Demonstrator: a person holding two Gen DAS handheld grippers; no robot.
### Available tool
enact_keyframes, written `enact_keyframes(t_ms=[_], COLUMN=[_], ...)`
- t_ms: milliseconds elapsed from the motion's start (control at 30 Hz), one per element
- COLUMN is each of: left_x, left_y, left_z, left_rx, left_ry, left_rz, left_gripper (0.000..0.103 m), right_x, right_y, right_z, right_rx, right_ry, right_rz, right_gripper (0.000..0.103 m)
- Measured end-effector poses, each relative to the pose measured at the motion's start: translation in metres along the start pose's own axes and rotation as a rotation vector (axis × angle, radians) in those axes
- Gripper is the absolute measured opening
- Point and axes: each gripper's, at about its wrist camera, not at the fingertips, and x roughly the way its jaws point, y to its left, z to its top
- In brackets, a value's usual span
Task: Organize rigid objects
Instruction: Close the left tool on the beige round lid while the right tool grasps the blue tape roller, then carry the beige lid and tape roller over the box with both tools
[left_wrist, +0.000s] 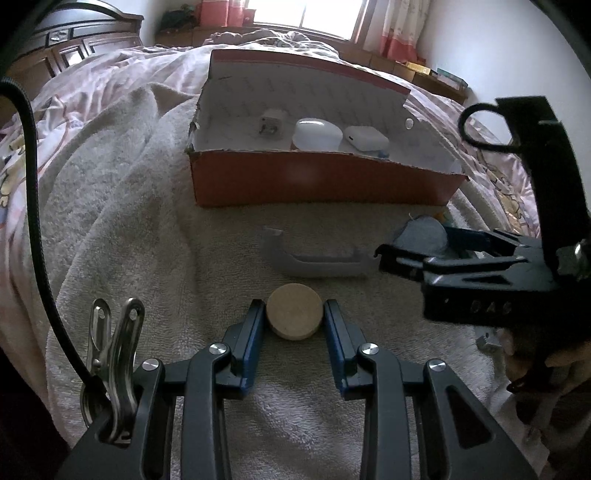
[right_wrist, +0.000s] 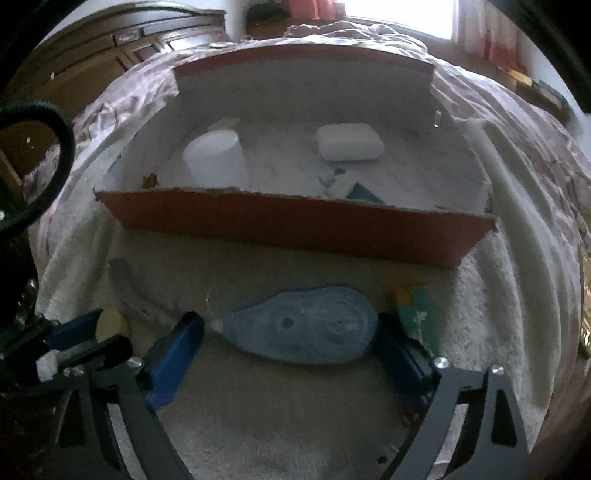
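**Two grippers, two pickups under way in front of the box**

Left gripper (left_wrist: 294, 314) is closed on a round tan disc (left_wrist: 294, 316), its blue pads pressed against either side, the disc low over the towel (left_wrist: 122, 206). Right gripper (right_wrist: 290, 334) has its jaws spread wide around a blue teardrop-shaped object (right_wrist: 301, 330) lying on the towel; the pads look close to its ends but not squeezing. Just beyond stands the orange box (right_wrist: 295, 230), already holding a white cup (right_wrist: 216, 158) and a white case (right_wrist: 349, 142). A grey handle (left_wrist: 314, 260) also waits on the towel. Judging from this, the step is gathering loose items: the right jaws need to close on the blue object, and the disc needs lifting over the near wall into the box.
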Motion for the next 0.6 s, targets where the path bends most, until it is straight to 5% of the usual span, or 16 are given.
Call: enact_keyframes(t_ms=[600], left_x=[0.000], left_y=[0.001], left_z=[0.000], left_rx=[-0.003], left_ry=[-0.001], left_rz=[-0.004], left_gripper=[0.033], right_x=[-0.008], right_y=[-0.009], right_z=[-0.006], right_rx=[0.003], right_ry=[-0.042], right_rz=[0.035], right_gripper=[0.091])
